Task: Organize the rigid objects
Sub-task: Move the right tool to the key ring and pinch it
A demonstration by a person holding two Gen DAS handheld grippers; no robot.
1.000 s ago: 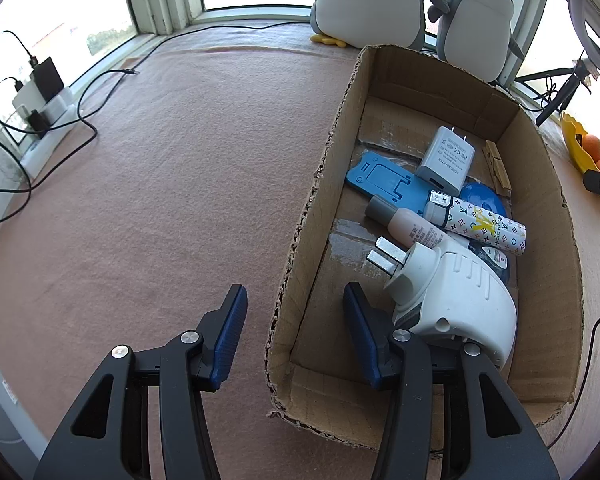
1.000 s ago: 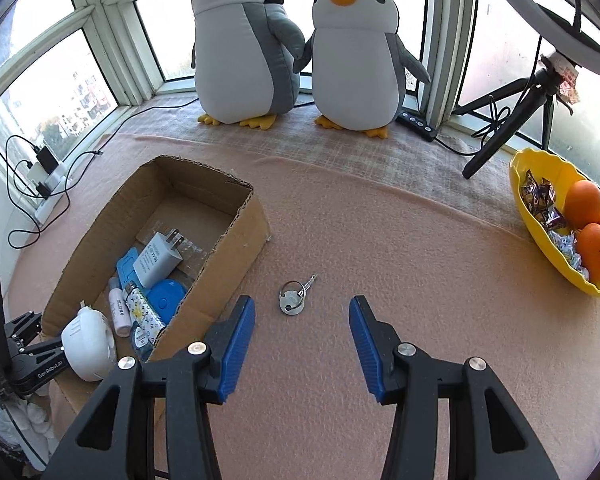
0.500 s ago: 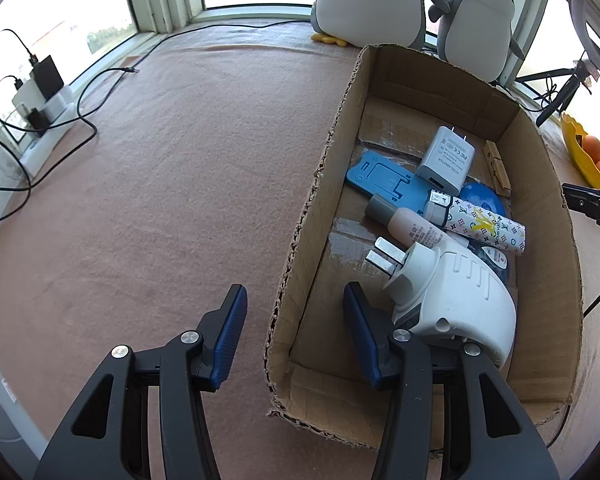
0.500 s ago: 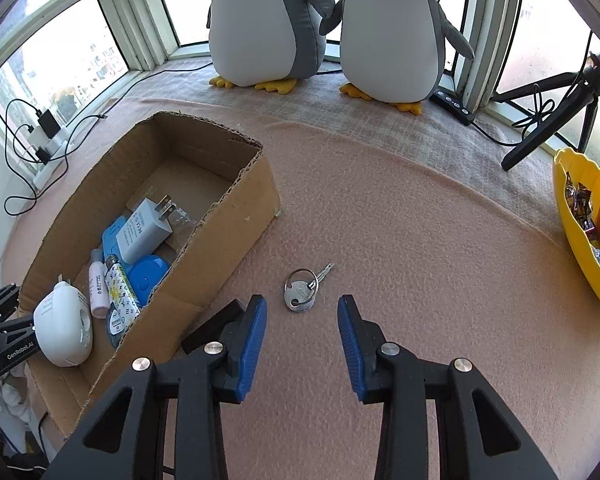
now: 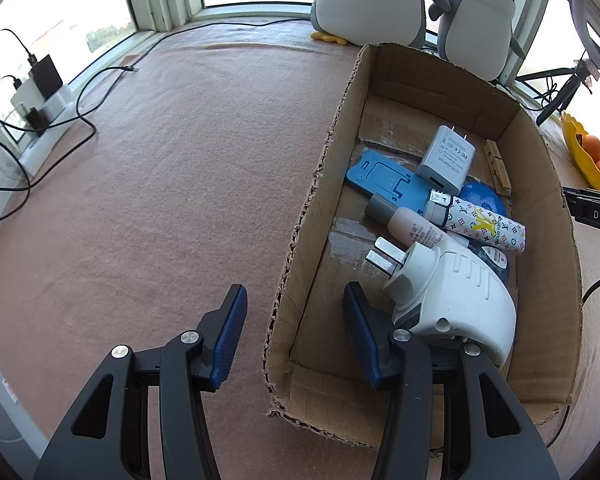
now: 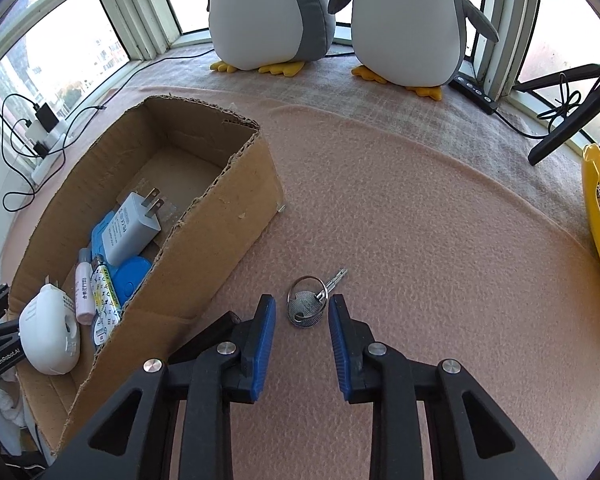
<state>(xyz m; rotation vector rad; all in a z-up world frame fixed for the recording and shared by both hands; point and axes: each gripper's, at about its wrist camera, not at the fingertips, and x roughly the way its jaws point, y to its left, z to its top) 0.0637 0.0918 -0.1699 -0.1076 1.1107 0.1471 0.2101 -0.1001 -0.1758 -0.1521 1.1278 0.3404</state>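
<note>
Right gripper low over the pink tabletop, fingers closing around the key with ring but not pressing it yet. Cardboard box at 9 o'clock from the key. Left gripper straddling the box's near wall, fingers apart, not touching it. White plug device, charger, small bottle inside the box.

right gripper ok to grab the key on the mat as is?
Probably yes. The right gripper sits low with its closing jaws either side of the key; only bare mat surrounds it, and the cardboard box stands clear.
</note>
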